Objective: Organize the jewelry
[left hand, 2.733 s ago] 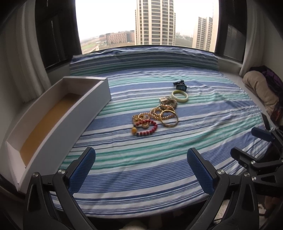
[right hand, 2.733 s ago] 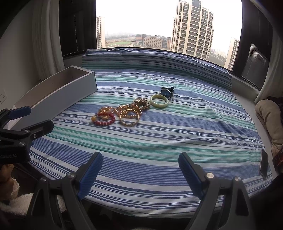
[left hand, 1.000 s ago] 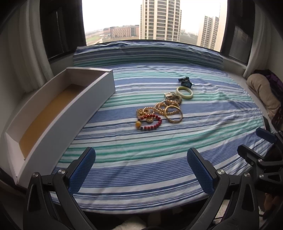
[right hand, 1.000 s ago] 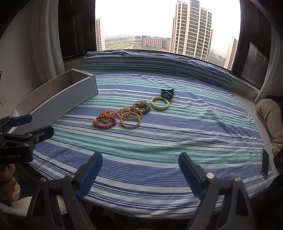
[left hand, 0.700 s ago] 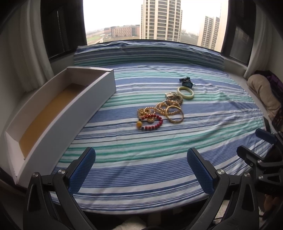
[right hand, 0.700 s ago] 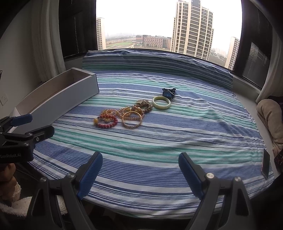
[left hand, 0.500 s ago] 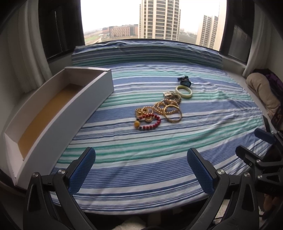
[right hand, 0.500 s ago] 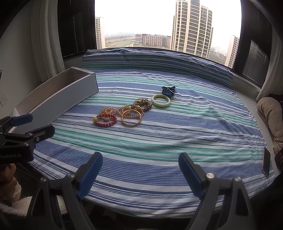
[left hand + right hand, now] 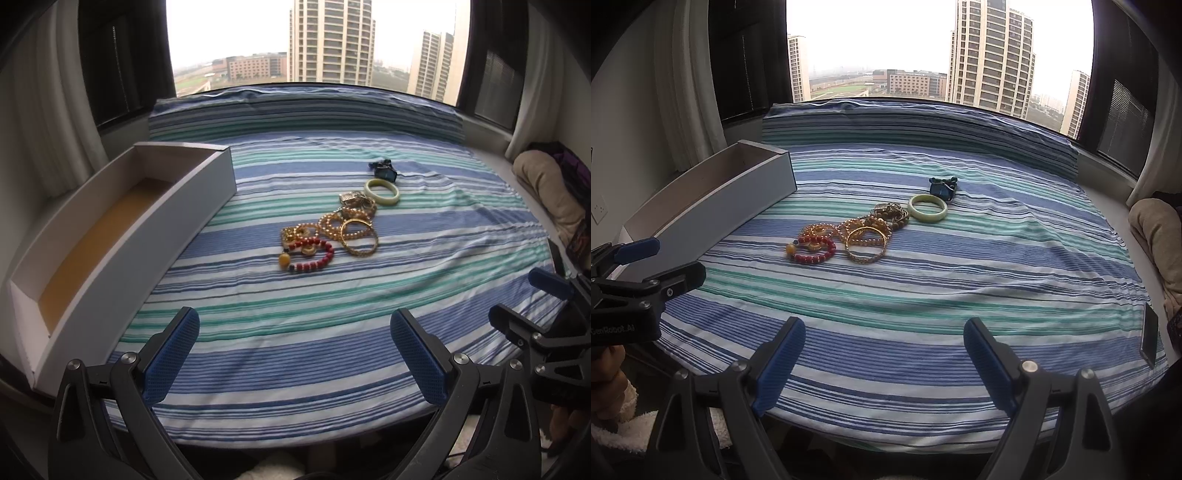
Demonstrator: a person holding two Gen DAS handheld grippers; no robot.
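So far little has changed: over the last few seconds both views have only drifted slightly, with the jewelry sitting a touch nearer in frame than before, and nothing on the bed point(image 9: 295, 332) has been moved. The left gripper point(image 9: 295, 354) and the right gripper point(image 9: 884, 363) both hang over the near edge of the striped bedcover, jaws spread wide and holding nothing.

The jewelry lies in a loose line across the middle of the bed, well ahead of both grippers. Nearest is a red bead bracelet point(image 9: 312, 254) with an amber bead, touching a gold bangle point(image 9: 360, 240) and a tangle of gold chains and beads point(image 9: 332, 225) behind them. Further back sits a pale green bangle point(image 9: 382, 192), and just beyond it a small dark blue piece point(image 9: 384, 170); what it is I cannot tell.

The long white box point(image 9: 122, 236) stands open at the left edge of the bed, its tan floor bare as far as it shows.

That suggests the task is only at its approach stage: no piece has been sorted yet. The red bracelet looks like the easiest first pick, though it overlaps the gold pile and may drag a neighbour along.
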